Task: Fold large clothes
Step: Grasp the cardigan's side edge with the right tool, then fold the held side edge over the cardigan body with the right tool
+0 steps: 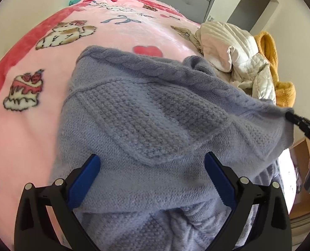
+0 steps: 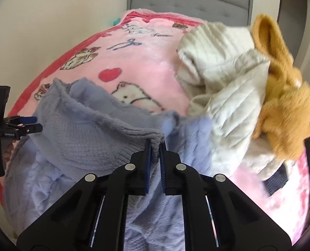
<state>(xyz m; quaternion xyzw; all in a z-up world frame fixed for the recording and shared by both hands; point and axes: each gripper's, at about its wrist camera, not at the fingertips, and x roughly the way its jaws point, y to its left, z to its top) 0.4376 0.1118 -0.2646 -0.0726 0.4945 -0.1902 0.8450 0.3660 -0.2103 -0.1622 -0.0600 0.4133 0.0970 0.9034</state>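
Observation:
A lavender-blue knitted sweater point(image 1: 146, 113) lies on the pink bed blanket, partly folded over itself. My left gripper point(image 1: 153, 167) is open, its blue-padded fingers spread above the sweater's middle, holding nothing. My right gripper point(image 2: 155, 146) is shut on the sweater's ribbed hem edge point(image 2: 121, 131) and lifts it off the bed. In the left wrist view the right gripper point(image 1: 288, 115) shows at the right, pinching the sweater's corner. In the right wrist view the left gripper point(image 2: 32, 123) shows at the far left, beside the sweater's edge.
A pink cartoon-print blanket point(image 1: 29, 62) covers the bed, with a grey padded headboard point(image 2: 188, 0) behind. A crumpled white quilted jacket point(image 2: 224, 87) and a mustard fleece garment point(image 2: 284, 104) lie piled at the right, close to the sweater. A white wall stands at the left.

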